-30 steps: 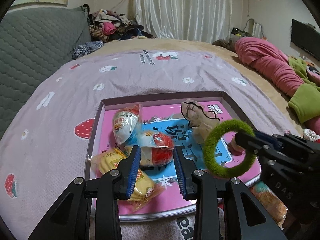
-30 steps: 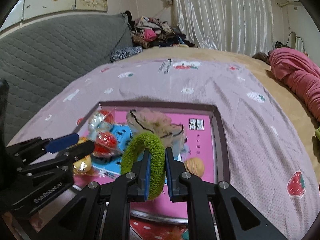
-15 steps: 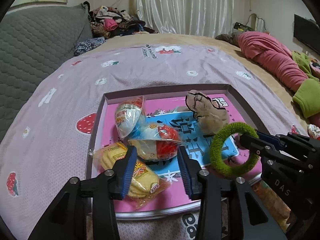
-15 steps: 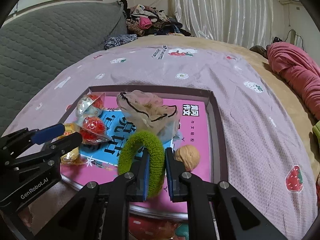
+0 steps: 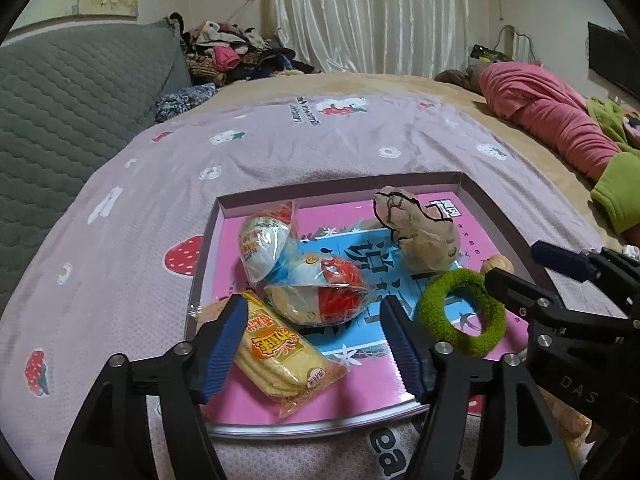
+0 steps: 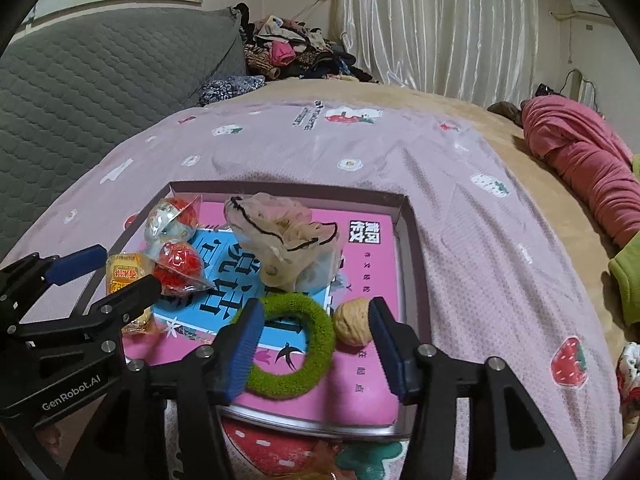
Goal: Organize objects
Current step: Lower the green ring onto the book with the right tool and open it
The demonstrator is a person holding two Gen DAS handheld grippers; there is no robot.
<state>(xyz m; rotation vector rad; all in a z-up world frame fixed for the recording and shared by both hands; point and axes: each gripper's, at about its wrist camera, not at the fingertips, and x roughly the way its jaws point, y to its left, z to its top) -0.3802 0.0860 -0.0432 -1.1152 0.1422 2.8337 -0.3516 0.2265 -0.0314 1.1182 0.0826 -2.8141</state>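
Now my right gripper [image 6: 316, 344] has spread its blue pads wide and let go of the green fuzzy hair tie [image 6: 294, 344], which half a second ago was pinched upright between them. The ring lies flat on the pink and blue book cover that lines the shallow box [image 6: 414, 248], at the near right part of it, with a walnut [image 6: 352, 320] just beside it on the right. My jaws straddle the ring without gripping it.

My left gripper [image 5: 316, 344] has also widened since a second ago and holds nothing; it hovers over the near left of the box, above a yellow cracker packet [image 5: 280, 356] and a red and white wrapped snack [image 5: 320, 296]. A second wrapped snack [image 5: 264, 240] and a beige drawstring pouch [image 5: 424, 240] sit farther back.

As I judge it, the hair tie's placement is done, and both grippers are free for whatever remains outside the box.
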